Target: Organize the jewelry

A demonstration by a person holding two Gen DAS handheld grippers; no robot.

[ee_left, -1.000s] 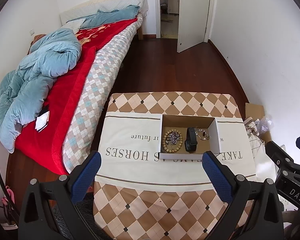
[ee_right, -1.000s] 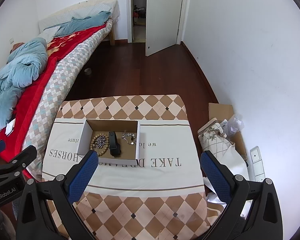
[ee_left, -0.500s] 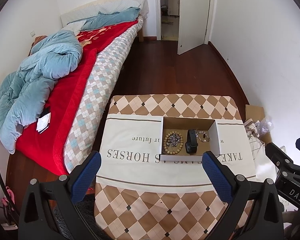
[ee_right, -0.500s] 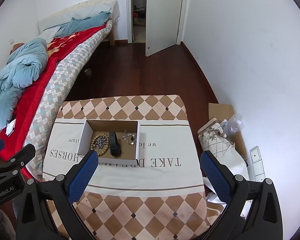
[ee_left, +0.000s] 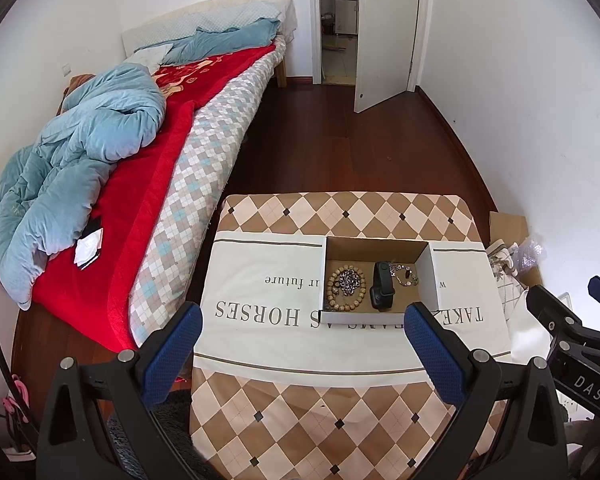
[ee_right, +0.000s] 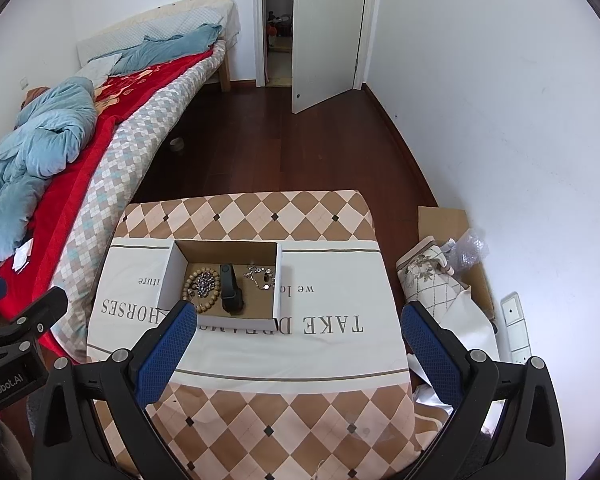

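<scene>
An open cardboard box point(ee_left: 430, 276) point(ee_right: 166, 280) sits on the cloth-covered table point(ee_left: 260, 292) point(ee_right: 332, 292). In it lie a wooden bead bracelet point(ee_left: 346, 288) point(ee_right: 198, 294) around a silver chain, a black watch band point(ee_left: 382, 286) point(ee_right: 231, 290), and a silver necklace point(ee_left: 406, 276) point(ee_right: 260, 278). My left gripper point(ee_left: 302, 330) is open and empty, held above the table's near side. My right gripper point(ee_right: 298, 330) is open and empty, also well short of the box. Each gripper shows at the edge of the other's view.
A bed point(ee_left: 160, 168) with a red blanket and blue duvet stands left of the table. Cardboard, a patterned bag and plastic wrap point(ee_right: 440, 276) lie on the floor to the right by the wall. An open door point(ee_right: 328, 36) is at the back.
Both views have drifted back and up slightly, so the table and box sit a little farther away. Both grippers stay open and empty.
</scene>
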